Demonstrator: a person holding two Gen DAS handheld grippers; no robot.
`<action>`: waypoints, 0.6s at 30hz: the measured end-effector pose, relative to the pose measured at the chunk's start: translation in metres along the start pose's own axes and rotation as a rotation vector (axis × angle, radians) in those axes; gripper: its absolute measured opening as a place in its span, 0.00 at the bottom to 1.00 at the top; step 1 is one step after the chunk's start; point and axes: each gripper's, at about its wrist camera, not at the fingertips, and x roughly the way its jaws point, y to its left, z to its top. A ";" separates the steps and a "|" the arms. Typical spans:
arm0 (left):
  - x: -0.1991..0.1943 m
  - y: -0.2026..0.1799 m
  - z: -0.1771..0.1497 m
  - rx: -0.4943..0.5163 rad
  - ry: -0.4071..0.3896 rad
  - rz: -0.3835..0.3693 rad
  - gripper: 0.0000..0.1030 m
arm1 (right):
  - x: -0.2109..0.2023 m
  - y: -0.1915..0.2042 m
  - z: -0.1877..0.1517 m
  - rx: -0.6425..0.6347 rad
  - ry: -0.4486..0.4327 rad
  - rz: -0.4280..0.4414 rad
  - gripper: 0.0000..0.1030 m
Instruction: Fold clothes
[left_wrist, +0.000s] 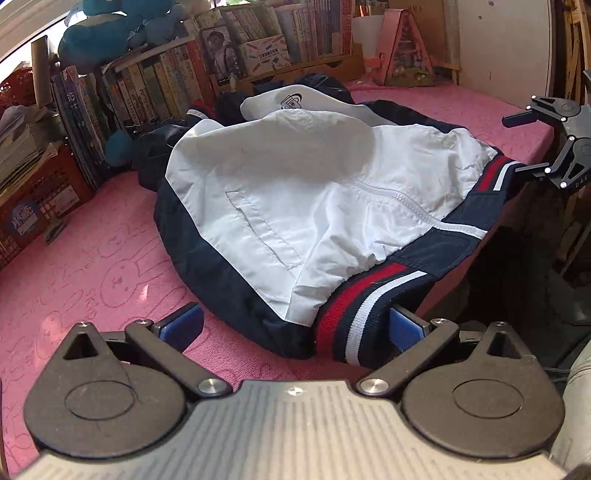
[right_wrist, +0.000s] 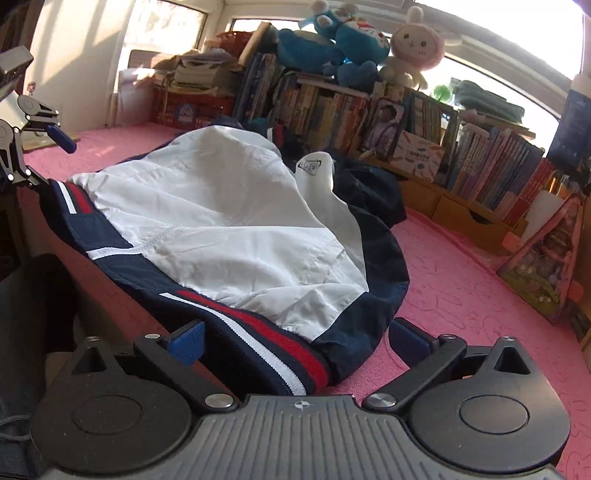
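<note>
White and navy jacket (left_wrist: 295, 206) is lying rumpled on the pink cloth (left_wrist: 92, 266) covering the table, its striped red/white/navy hem (left_wrist: 354, 314) running along the near edge. Left gripper (left_wrist: 291, 328) is sitting at one hem corner w/ jaws spread wide, blue pads (left_wrist: 183, 325) on either side of the ribbed band, not pinching it. Right gripper (right_wrist: 295, 341) is doing the same at the other hem corner, jaws apart, hem passing between the pads but not clamped.

Left wrist view is showing the right gripper at the far right edge, by the other end of the hem, plus a welt pocket (left_wrist: 258, 236) on the white panel and a pink house-shaped box (left_wrist: 406, 48) at the back. Right wrist view is showing the left gripper at far left, fingers apart, near the hem end; it's also catching the pink bunny plush (right_wrist: 417, 48) beside the blue plush toys (right_wrist: 332, 40) atop the books (right_wrist: 332, 107), and bright windows behind. Crest logo (right_wrist: 312, 166) on the white fabric is showing in both views
</note>
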 end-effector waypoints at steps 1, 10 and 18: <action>-0.003 0.004 0.002 -0.027 -0.018 -0.047 1.00 | -0.004 0.000 0.003 -0.005 0.002 0.035 1.00; 0.010 0.022 0.024 -0.202 -0.128 -0.176 1.00 | -0.055 -0.019 0.036 0.065 -0.259 0.158 1.00; 0.075 0.011 0.052 -0.257 -0.146 0.111 1.00 | 0.049 -0.015 0.082 0.161 -0.256 0.059 1.00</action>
